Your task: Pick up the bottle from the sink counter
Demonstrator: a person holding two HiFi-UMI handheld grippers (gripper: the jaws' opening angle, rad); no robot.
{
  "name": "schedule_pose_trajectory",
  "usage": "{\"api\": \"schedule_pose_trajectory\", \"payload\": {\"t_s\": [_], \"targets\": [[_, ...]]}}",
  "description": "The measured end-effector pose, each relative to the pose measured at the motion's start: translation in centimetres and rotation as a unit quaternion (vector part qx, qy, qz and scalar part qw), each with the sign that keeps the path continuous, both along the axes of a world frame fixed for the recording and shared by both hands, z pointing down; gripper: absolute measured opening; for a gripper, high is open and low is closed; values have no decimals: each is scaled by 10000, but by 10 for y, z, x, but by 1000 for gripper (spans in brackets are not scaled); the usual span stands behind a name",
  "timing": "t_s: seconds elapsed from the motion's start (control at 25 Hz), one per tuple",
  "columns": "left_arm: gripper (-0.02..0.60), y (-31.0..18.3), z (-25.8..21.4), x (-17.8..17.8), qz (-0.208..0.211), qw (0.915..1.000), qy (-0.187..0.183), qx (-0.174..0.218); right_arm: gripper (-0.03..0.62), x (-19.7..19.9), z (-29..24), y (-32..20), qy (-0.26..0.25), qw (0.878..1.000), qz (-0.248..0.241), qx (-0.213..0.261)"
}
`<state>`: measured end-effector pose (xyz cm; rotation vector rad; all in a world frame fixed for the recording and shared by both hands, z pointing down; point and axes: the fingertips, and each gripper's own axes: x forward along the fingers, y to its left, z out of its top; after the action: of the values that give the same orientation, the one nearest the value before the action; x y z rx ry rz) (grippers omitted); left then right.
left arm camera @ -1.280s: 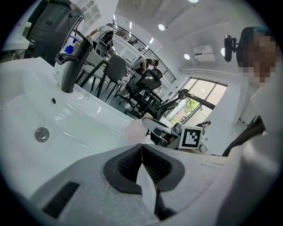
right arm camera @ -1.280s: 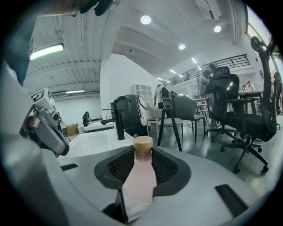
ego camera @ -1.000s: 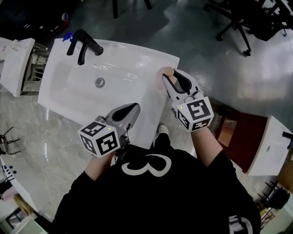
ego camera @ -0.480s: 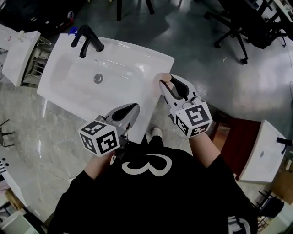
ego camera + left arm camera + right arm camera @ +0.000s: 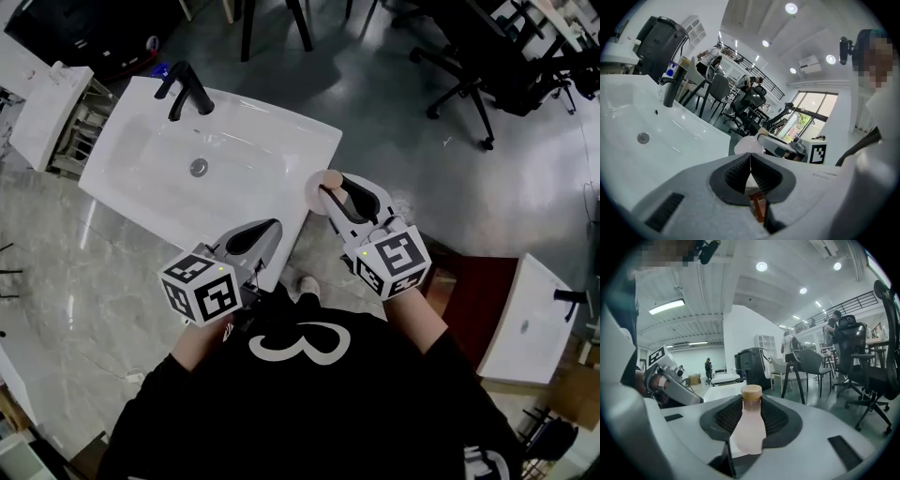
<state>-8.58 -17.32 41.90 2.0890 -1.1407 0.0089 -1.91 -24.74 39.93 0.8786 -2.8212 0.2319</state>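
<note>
My right gripper [image 5: 330,190] is shut on a pale pink bottle [image 5: 323,184] with a tan cap [image 5: 751,391]. It holds the bottle in the air at the right edge of the white sink counter [image 5: 309,131]. In the right gripper view the bottle [image 5: 750,430] stands upright between the ribbed pads. My left gripper [image 5: 273,226] hovers over the counter's near corner, its jaws shut on nothing [image 5: 750,158]. The left gripper view shows the bottle [image 5: 746,145] and the right gripper [image 5: 780,146] just beyond its jaws.
A black faucet [image 5: 185,86] stands at the far side of the basin, with the drain [image 5: 198,167] in the middle. Other white sink units stand at the left [image 5: 52,98] and lower right [image 5: 525,319]. Office chairs [image 5: 469,66] stand behind.
Both grippers have risen and drawn back toward the person. The bottle has come up off the counter's right edge with the right gripper.
</note>
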Motion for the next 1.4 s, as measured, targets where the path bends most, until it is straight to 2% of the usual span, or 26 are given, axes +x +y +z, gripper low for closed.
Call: {"api": "schedule_pose_trajectory", "payload": {"t_s": [0.52, 0.64, 1.08, 1.4], "targets": [[15, 5, -53, 5, -96, 9972, -140, 730, 120, 7, -58, 37, -195, 9974, -672, 148], [15, 6, -62, 5, -99, 9960, -231, 853, 121, 12, -67, 40, -299, 9971, -691, 87], [15, 1, -100, -1, -47, 9894, -511, 1358, 121, 14, -102, 45, -360, 9962, -720, 337], [15, 6, -114, -4, -104, 9866, -636, 1498, 121, 18, -114, 49, -353, 9961, -648, 481]]}}
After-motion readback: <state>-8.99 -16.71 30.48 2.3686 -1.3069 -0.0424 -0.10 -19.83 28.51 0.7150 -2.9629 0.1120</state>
